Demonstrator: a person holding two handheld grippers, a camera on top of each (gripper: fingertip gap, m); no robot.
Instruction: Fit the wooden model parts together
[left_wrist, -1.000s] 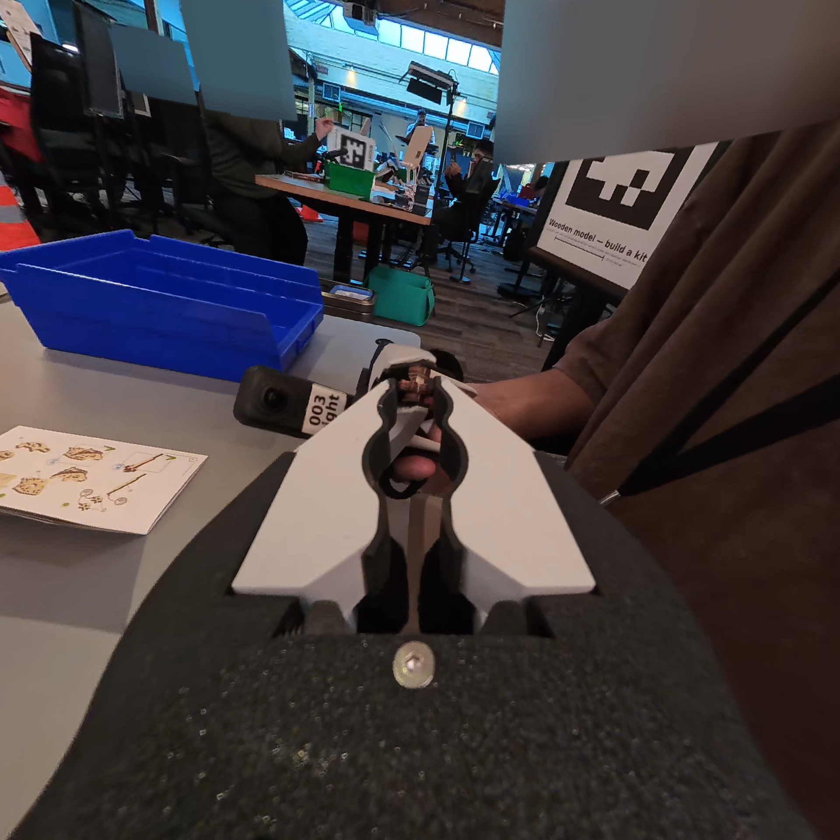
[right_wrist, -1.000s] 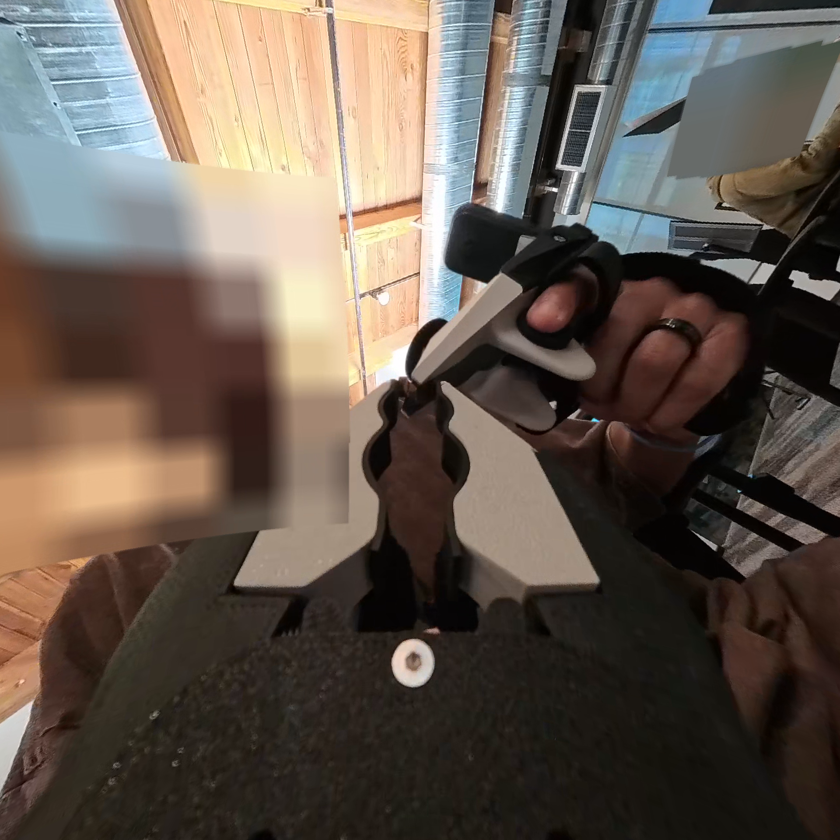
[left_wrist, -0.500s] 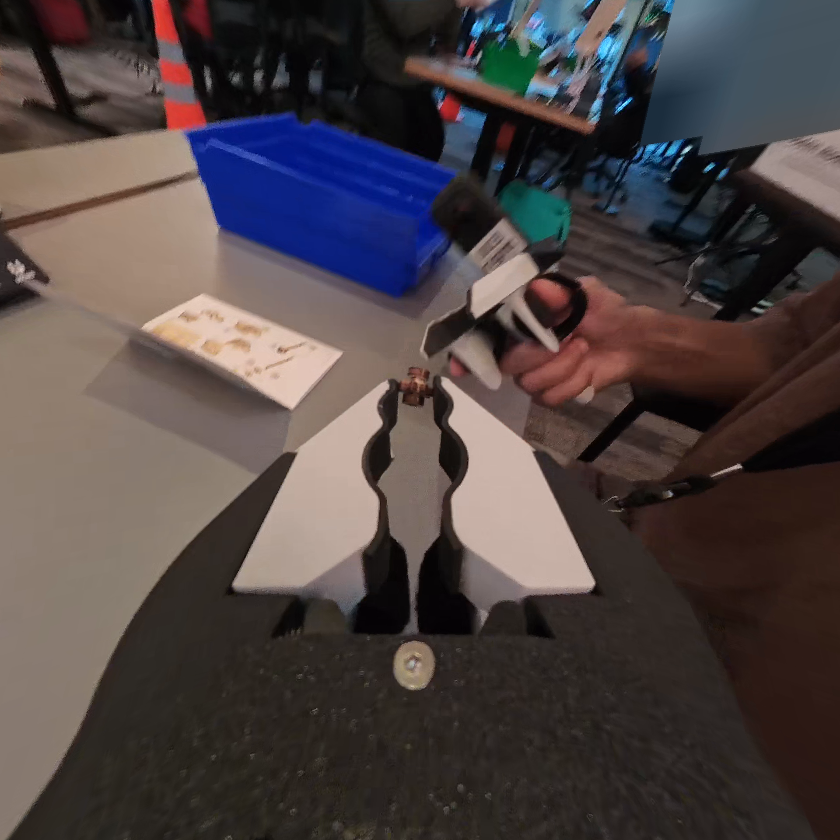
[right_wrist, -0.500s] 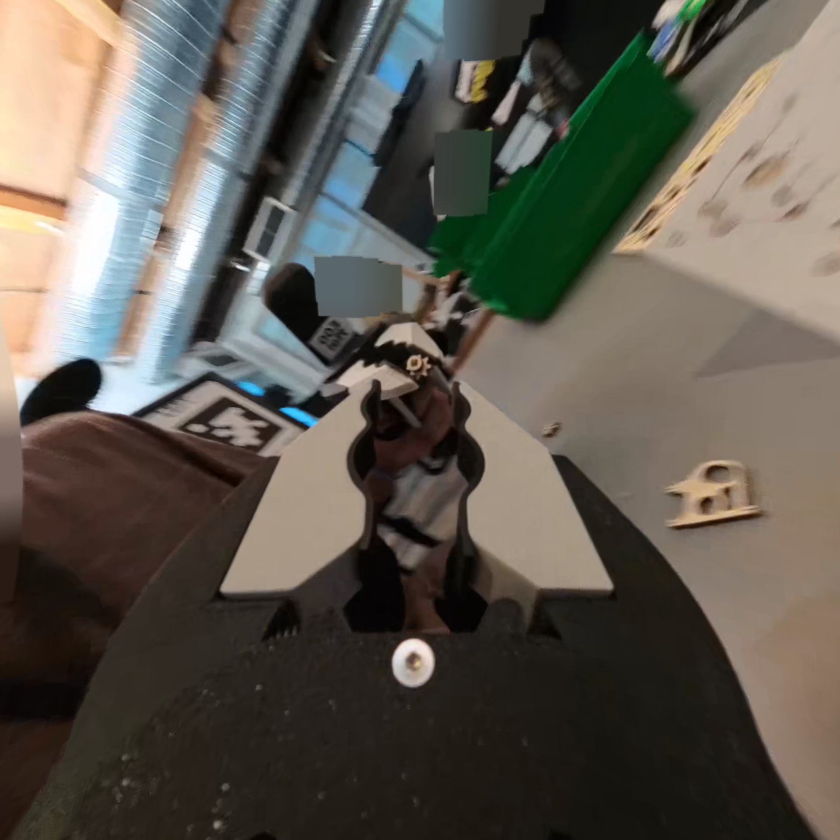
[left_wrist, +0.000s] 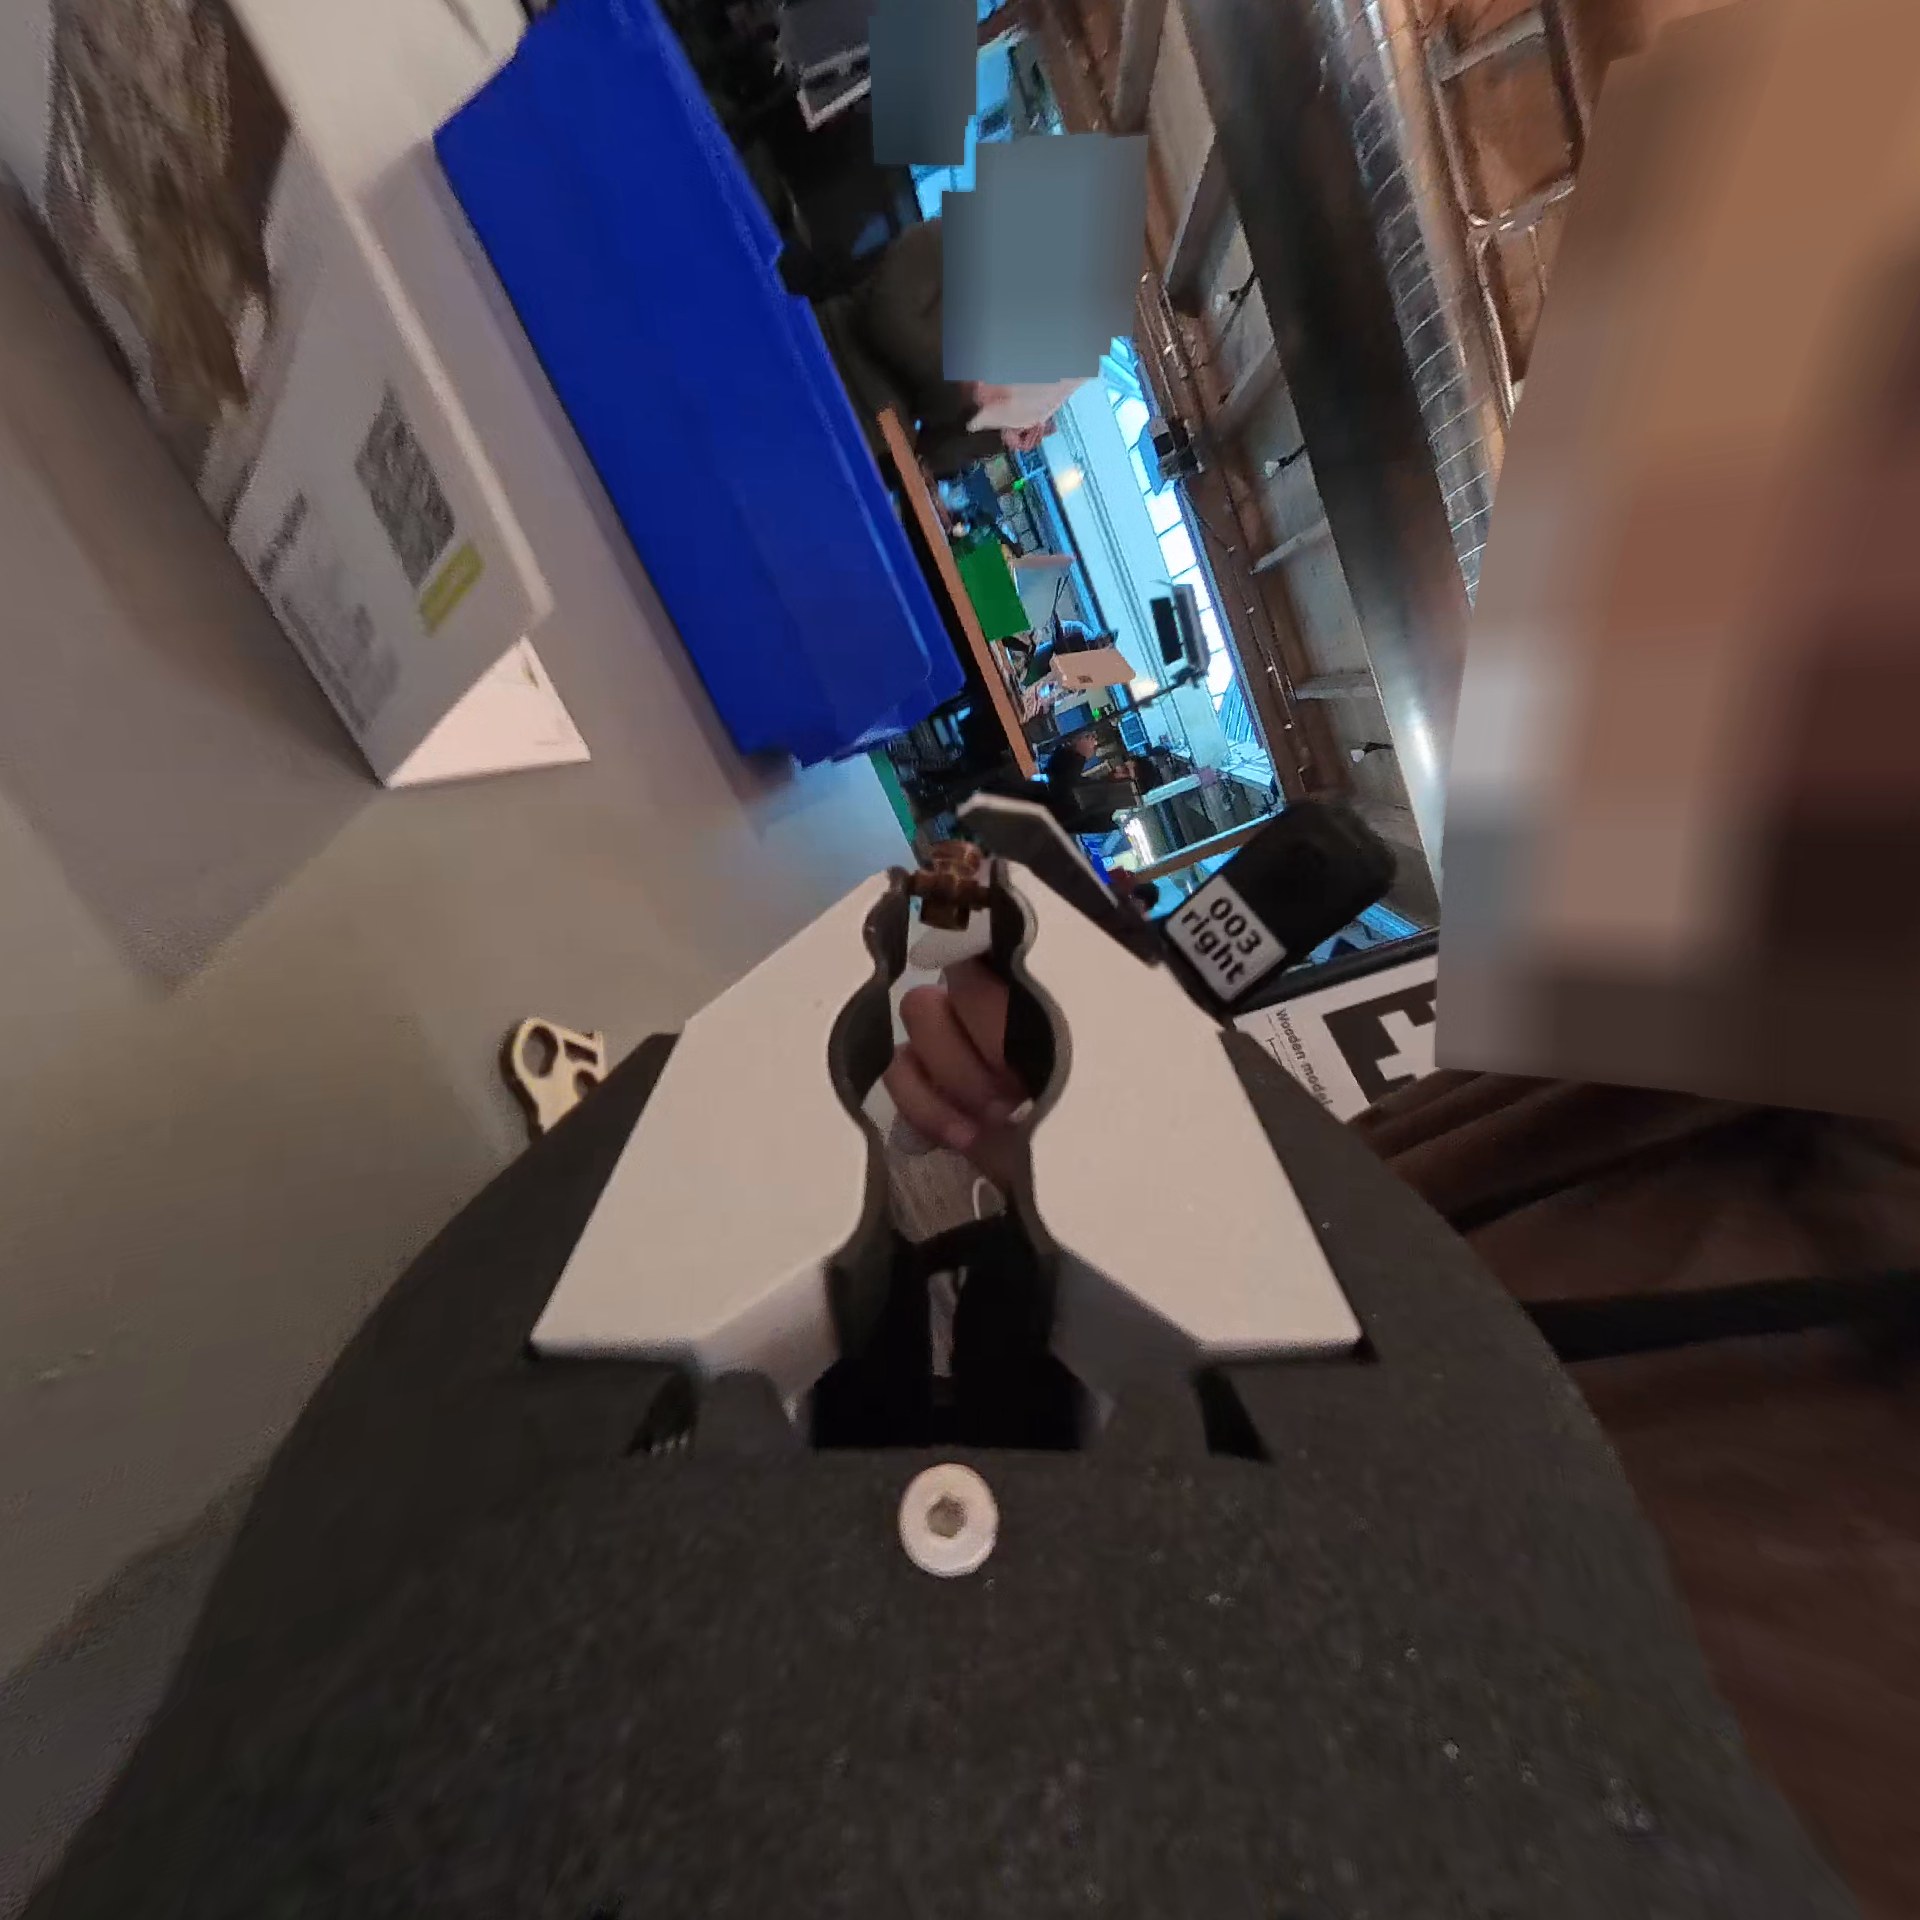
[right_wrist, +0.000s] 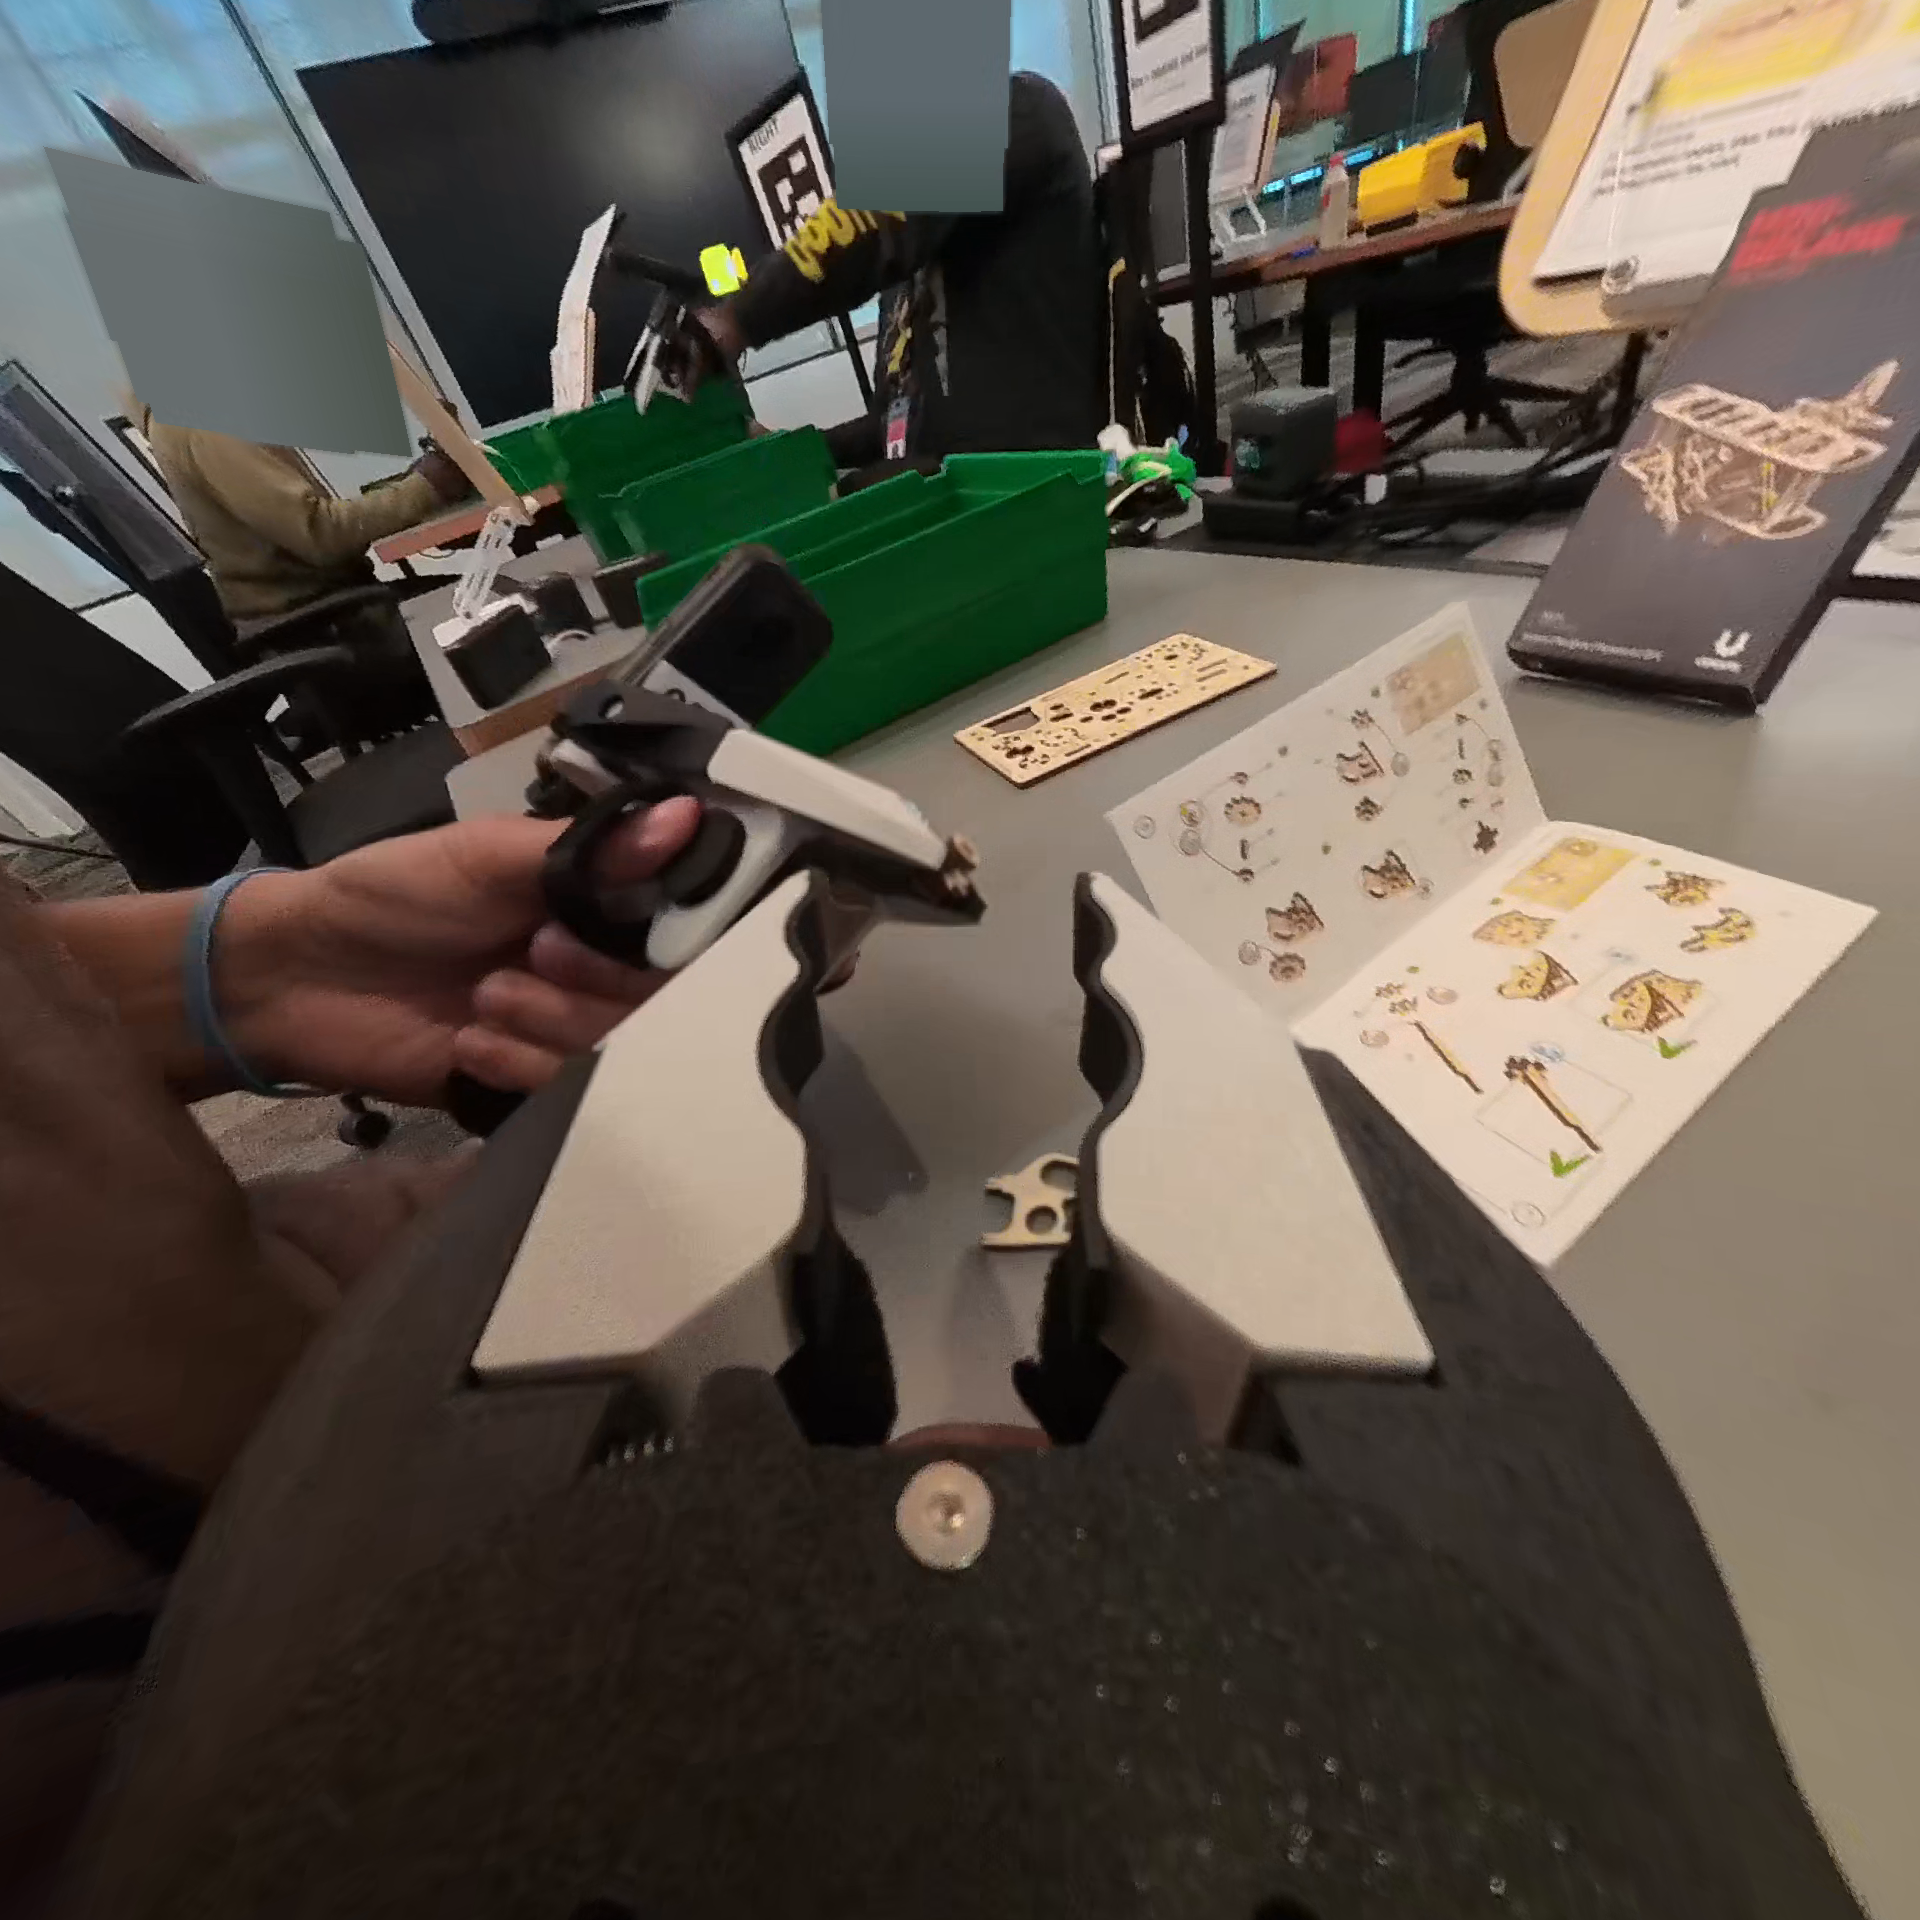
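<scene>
Only the dark box (right_wrist: 1714, 436) bears legible print, beside the leaflet (right_wrist: 1455, 935).

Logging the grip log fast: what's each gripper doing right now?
Left gripper: shut on the small brown wooden gear piece.
Right gripper: open, holding nothing.

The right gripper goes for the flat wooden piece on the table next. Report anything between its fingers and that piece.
Nothing visible does. The right gripper is open, and only bare table shows before the flat wooden piece. The left gripper, shut on a small wooden part, hangs beside the opening, not over the piece.
</scene>
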